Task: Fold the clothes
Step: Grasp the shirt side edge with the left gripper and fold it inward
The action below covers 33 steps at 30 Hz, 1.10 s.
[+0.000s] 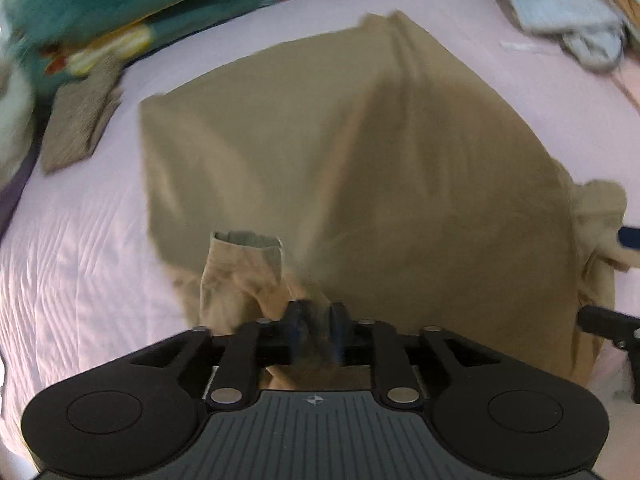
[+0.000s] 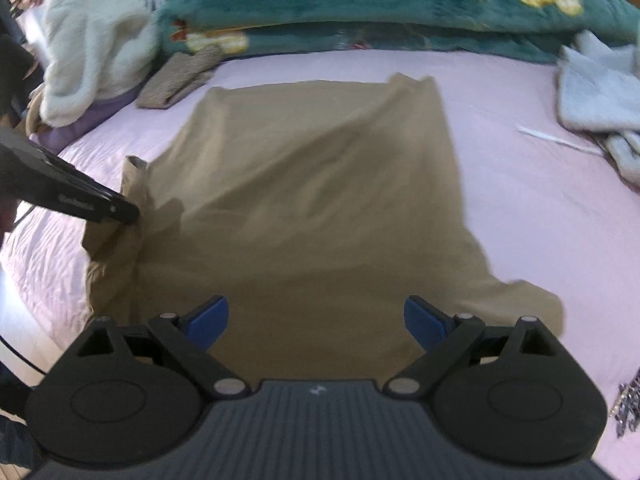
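Left gripper (image 1: 318,320) pinched on tan shirt (image 1: 340,168) sleeve (image 1: 240,264) at 6 o'clock, mid sleeve-fold. Right gripper (image 2: 316,320) wide open, empty, hovering over hem. Next: lay sleeve across body toward 12.

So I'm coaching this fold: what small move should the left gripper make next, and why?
Probably carry the sleeve inward across the tan shirt. The left gripper has its jaws shut on sleeve fabric, while the right gripper is open above the hem, holding nothing.
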Motion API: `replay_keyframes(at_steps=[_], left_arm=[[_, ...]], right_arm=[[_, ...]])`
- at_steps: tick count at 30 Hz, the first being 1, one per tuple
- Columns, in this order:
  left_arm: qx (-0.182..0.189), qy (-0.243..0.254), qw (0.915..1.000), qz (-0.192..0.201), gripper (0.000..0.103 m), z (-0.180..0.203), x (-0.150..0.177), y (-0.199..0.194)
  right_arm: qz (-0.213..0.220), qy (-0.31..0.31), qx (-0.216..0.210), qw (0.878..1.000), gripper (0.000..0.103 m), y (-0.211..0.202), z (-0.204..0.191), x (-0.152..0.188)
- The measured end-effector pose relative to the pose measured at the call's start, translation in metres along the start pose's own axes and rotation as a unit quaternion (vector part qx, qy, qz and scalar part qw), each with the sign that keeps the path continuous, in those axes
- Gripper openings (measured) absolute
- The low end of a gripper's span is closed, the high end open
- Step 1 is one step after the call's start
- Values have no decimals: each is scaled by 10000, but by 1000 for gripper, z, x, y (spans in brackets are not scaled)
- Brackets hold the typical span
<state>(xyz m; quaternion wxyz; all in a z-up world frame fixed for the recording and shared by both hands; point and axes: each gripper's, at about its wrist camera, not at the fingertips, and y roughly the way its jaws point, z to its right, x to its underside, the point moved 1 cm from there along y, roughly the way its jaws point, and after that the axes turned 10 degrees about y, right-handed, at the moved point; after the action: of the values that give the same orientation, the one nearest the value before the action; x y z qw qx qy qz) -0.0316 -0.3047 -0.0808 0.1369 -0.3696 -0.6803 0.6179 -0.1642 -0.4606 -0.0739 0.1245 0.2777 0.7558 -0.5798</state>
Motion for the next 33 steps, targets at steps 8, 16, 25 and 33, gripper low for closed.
replay_keyframes(at_steps=[8,16,25,33], left_arm=[[-88,182,9997,-123,83,49,-18,-21],[205,83,9988,-441,83,83,0,-64],[687,240,9964,-434,85,135,2,-70],[798,283,9960,-295,85,146,-5,-57]], right_arm=[[-73,179,89,9998,95,-1,63,-2],[-117,267,405,9988,95,-6,123,-5],[-365,921,392,9943,95,13,179,9],[-421,1091,-288,9927,74,49,183,-9]])
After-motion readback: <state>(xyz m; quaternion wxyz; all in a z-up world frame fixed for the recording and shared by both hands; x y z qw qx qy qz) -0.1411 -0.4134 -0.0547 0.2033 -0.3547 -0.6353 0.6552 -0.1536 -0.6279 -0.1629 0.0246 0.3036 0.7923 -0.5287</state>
